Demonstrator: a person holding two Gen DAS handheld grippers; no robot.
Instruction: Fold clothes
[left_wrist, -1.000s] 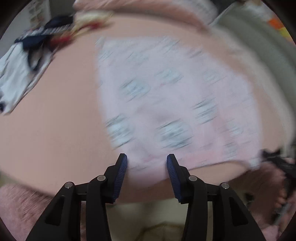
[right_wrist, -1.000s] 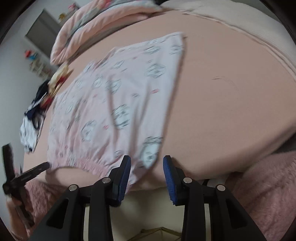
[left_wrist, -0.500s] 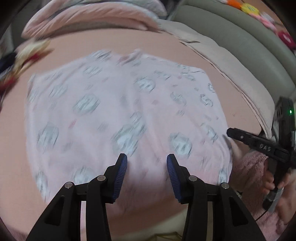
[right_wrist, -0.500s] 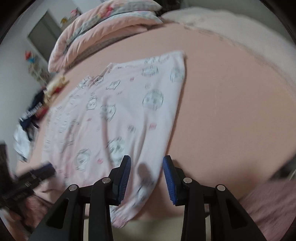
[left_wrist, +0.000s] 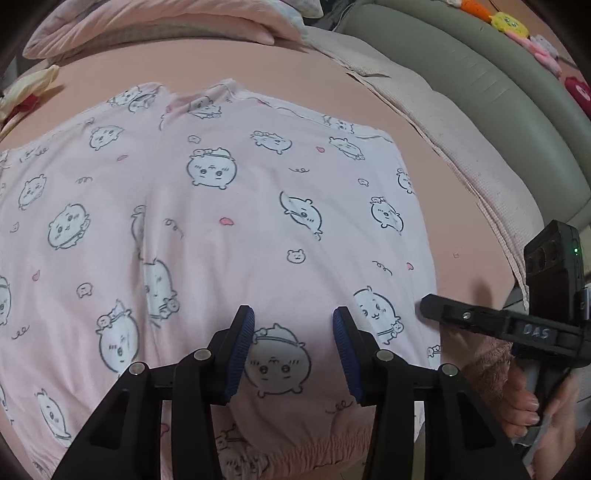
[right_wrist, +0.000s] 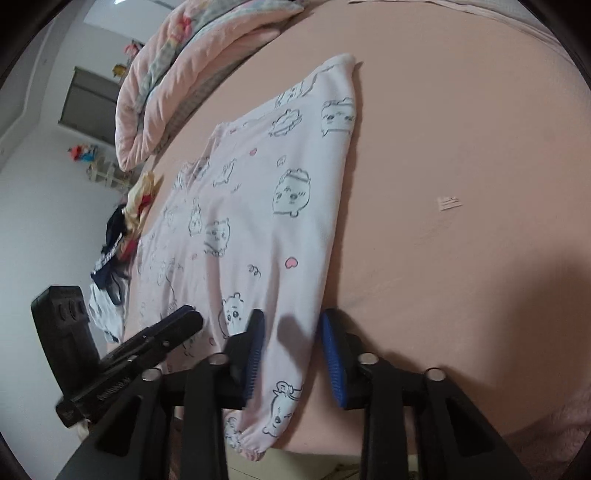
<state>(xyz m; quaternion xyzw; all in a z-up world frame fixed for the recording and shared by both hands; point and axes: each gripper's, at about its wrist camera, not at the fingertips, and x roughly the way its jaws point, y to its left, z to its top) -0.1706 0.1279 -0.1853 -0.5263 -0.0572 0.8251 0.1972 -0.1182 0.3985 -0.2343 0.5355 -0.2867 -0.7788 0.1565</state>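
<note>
**Both grippers at the near hem of the pink garment, nothing clamped**

Left wrist view: I have the pink printed garment spread flat across the peach bed sheet, its gathered elastic edge along the near side of the bed. My left gripper stands about half open above that near edge; the blue pads are apart, with printed fabric visible through the gap. I cannot confirm that either pad touches the cloth. At the right edge, the right gripper appears side-on, its tip just past the garment's right border, with a hand on its grip. A folded pink quilt lies at the far end of the bed. A beige blanket runs along the right side, against a grey-green padded headboard.

Right wrist view: The right gripper straddles the garment's near right corner. Its jaws are closing, the cloth's edge lying between the pads, but a gap remains on both sides, so no grip is made. The left gripper shows at lower left, over the garment's hem. A pile of dark and white clothes sits at the far left of the bed, well apart from the garment.
</note>
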